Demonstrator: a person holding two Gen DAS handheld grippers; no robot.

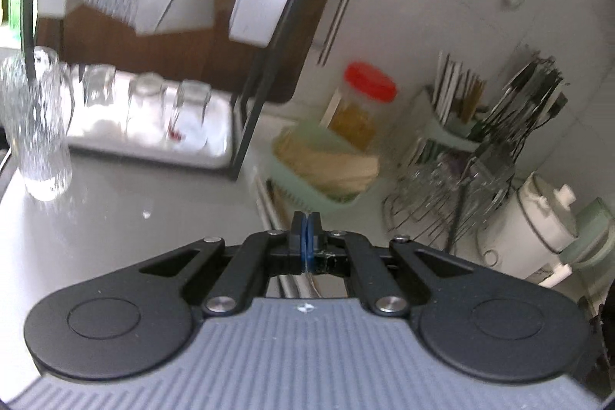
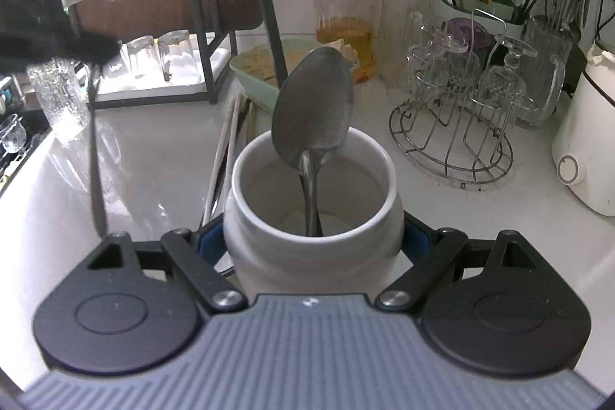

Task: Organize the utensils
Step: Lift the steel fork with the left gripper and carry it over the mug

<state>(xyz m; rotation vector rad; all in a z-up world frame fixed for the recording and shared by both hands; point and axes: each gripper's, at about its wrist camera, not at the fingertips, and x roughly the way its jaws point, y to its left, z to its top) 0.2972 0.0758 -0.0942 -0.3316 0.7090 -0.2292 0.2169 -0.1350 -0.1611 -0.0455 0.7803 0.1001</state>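
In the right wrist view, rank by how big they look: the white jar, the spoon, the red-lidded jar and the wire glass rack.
1. White jar, though it sits nearest the camera.
2. Wire glass rack.
3. Spoon and red-lidded jar look about alike; the spoon is nearer, so I would not rank them.
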